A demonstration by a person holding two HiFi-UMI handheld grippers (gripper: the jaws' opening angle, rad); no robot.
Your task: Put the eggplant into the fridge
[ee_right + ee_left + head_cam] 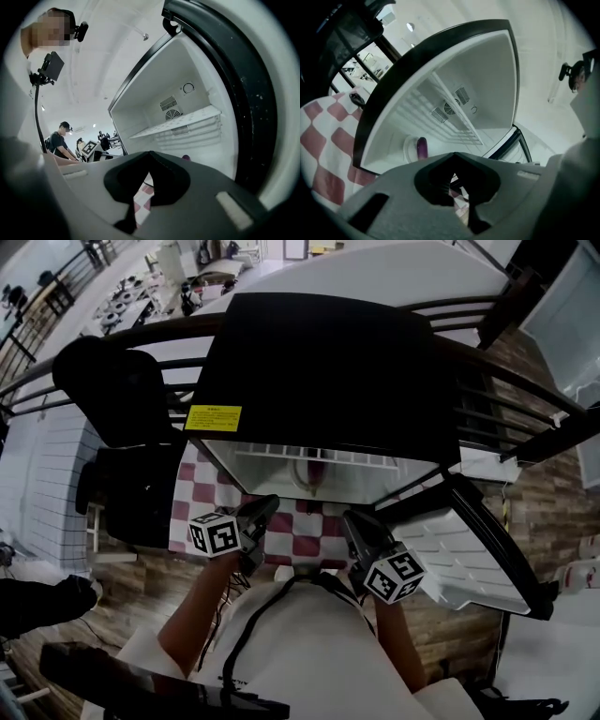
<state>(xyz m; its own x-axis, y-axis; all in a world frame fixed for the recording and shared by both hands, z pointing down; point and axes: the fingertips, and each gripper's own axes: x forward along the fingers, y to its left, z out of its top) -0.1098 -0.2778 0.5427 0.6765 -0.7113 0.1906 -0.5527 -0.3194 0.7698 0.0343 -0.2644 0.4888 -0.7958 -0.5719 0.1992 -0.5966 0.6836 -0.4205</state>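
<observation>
Pose: the left gripper [265, 510] and the right gripper [354, 521] are held close to the person [300, 643] at 6 o'clock in the head view. Both point roughly level at the open black fridge [319, 362] at 12 o'clock.

Left gripper: jaws closed together, nothing between them. Right gripper: likewise closed and empty.

The eggplant [422, 147], glossy purple and elongated, stands inside the smooth white fridge compartment. It is at 11 o'clock of the left jaw tips, below the white wire shelf [450, 119].

A red-and-white checked cloth [202, 488] lies under the fridge.
</observation>
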